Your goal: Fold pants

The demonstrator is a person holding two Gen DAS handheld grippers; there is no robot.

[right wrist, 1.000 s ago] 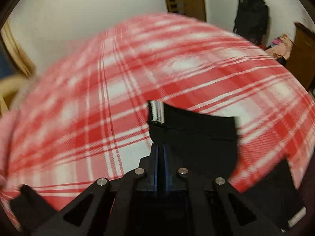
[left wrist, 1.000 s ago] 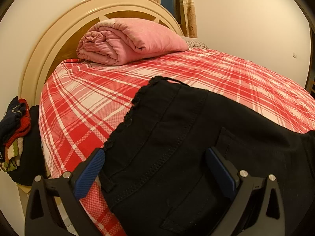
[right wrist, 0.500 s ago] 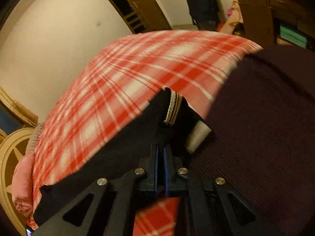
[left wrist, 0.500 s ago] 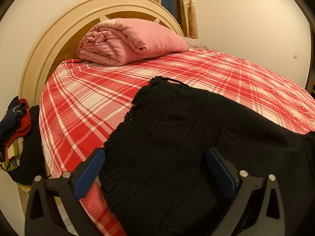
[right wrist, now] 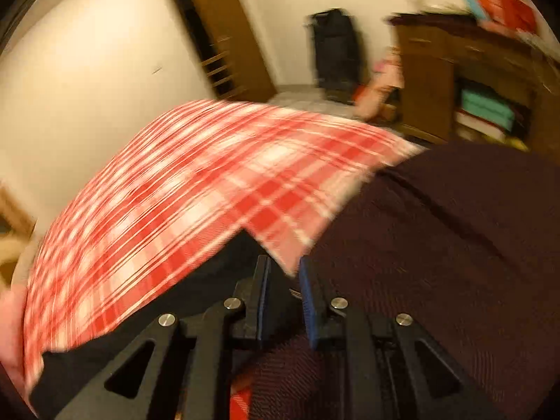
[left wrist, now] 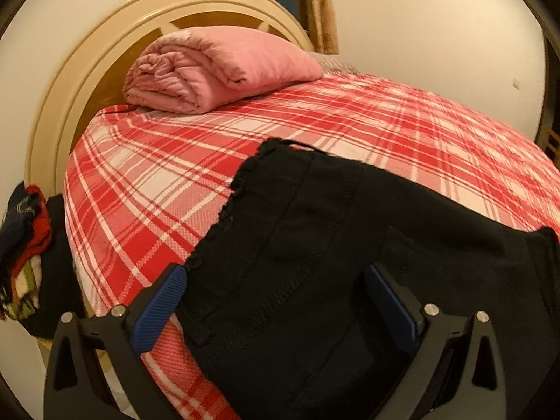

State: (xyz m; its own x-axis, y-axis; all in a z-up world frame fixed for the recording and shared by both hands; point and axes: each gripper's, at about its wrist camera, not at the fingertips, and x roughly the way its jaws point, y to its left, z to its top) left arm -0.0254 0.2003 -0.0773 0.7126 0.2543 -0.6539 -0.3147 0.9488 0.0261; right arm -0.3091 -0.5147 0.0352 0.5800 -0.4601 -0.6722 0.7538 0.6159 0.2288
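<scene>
Tongs first: left gripper (left wrist: 276,301) spread wide above black pants (left wrist: 315,245), clamping nothing. Right gripper (right wrist: 284,288) opening, gap empty. Pants lie on near edge of plaid bed (left wrist: 157,175), waistband to the left. Judgement: let go cleanly, then flatten the fold before regripping.
</scene>
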